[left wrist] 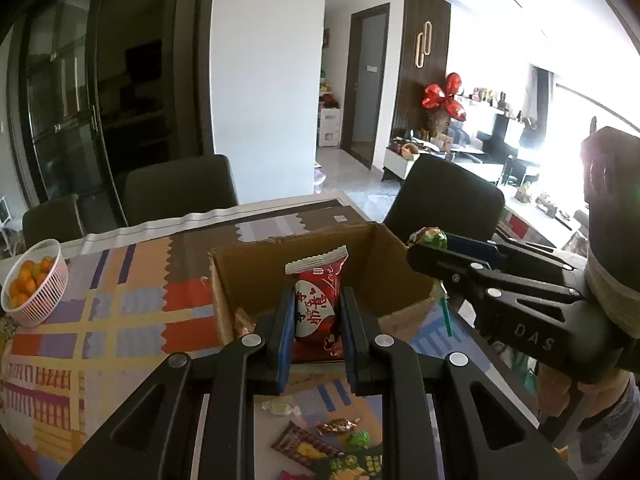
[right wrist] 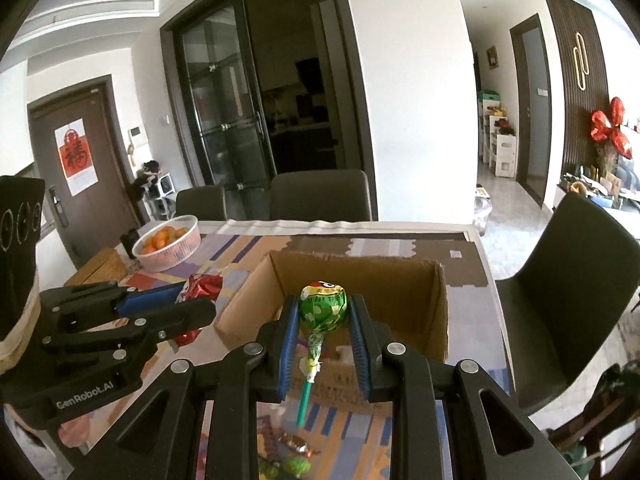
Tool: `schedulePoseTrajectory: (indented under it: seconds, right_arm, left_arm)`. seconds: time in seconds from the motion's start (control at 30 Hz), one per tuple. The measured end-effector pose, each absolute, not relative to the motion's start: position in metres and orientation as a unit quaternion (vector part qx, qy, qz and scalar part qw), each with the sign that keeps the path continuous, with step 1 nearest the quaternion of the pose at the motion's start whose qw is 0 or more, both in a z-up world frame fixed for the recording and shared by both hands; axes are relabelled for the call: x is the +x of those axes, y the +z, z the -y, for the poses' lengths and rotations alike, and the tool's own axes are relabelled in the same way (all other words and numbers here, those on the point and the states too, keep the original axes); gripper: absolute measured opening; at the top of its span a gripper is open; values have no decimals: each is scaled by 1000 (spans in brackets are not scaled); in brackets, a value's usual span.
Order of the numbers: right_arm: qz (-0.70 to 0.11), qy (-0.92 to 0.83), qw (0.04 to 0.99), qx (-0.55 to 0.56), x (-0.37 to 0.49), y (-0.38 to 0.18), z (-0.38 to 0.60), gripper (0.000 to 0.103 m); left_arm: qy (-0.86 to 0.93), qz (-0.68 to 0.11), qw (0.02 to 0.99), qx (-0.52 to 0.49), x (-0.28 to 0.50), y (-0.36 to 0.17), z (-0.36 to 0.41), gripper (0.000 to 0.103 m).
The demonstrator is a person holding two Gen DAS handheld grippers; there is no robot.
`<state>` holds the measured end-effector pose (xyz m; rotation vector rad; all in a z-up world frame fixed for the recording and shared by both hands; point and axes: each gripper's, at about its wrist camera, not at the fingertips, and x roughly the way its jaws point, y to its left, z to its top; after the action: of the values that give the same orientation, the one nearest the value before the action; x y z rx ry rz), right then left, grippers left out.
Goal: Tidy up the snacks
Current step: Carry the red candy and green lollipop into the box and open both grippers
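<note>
Snacks are being gathered around the open cardboard box (left wrist: 304, 256) sitting on the patchwork tablecloth (left wrist: 120, 320). On the near side of the box, the left gripper (left wrist: 316, 320) is pinching a red snack packet (left wrist: 318, 304) upright between its blue pads, and just beside it the right gripper (right wrist: 325, 320) is squeezing a green-wrapped lollipop (right wrist: 323, 306), its teal stick hanging down. Loose candies (left wrist: 340, 426) are lying on the cloth nearer than the box. Far left of the box, a white basket of oranges (right wrist: 168, 242) is sitting.
</note>
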<state>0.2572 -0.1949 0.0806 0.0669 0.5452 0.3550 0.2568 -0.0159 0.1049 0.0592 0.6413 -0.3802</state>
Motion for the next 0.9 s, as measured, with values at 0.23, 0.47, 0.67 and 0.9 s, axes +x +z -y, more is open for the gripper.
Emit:
schedulePoseTrajectory:
  seconds: [0.23,0.47,0.67,0.9]
  right_arm:
    - [-291,171,941,34,295,76,193,26]
    - [-319,172,931,43,327,66,193,26]
    - [-337,162,927,34,341,54,192,26]
    - [-351,140,926,20,351,42,188,44]
  left_arm:
    - [-174,-328,928,30,288,99,14,22]
    - [-167,-352,920,42,316,85,18,22]
    - [-163,-375,912,41,330,70,22,22]
    - [-147,-369,917,44,325,65,18,50]
